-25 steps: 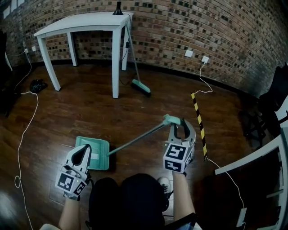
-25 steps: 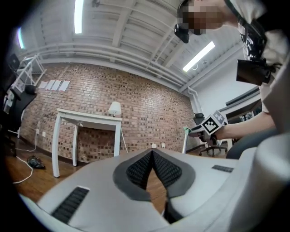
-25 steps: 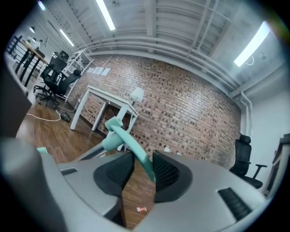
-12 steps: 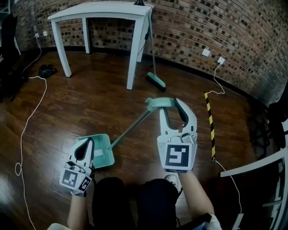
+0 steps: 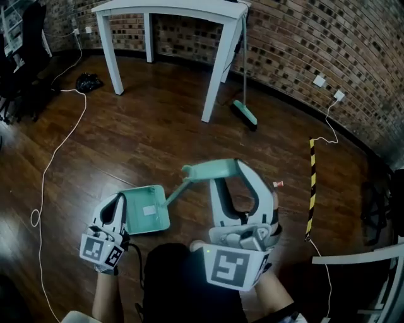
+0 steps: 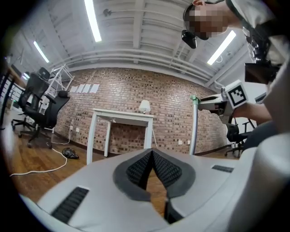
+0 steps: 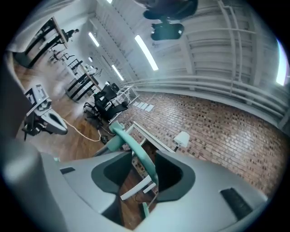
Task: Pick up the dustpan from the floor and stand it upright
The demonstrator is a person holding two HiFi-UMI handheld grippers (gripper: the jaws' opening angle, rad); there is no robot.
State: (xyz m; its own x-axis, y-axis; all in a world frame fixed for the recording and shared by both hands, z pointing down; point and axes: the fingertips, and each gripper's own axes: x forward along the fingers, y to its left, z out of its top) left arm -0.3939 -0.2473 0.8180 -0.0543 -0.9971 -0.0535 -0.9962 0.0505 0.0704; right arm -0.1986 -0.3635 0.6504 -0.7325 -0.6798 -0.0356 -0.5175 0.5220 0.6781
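The teal dustpan (image 5: 146, 211) rests with its pan on the wood floor and its long handle raised. In the left gripper view the handle (image 6: 194, 131) stands nearly vertical. My right gripper (image 5: 233, 171) is at the handle's top, its jaws opening. The green grip (image 7: 136, 147) runs between them, close to one pad with a gap at the other. My left gripper (image 5: 118, 202) sits low beside the pan's left edge, shut with nothing in it (image 6: 152, 156). It also shows small at the left of the right gripper view (image 7: 43, 115).
A white table (image 5: 189, 9) stands by the brick wall with a green broom (image 5: 243, 113) leaning on it. A white cable (image 5: 57, 145) snakes across the floor at left. A yellow-black strip (image 5: 310, 183) lies at right. Office chairs (image 6: 36, 106) stand far left.
My right gripper has risen and drawn closer to me with the handle top, so the handle stands steeper. The pan has stayed on the floor. My left gripper has shifted along the pan's left edge.
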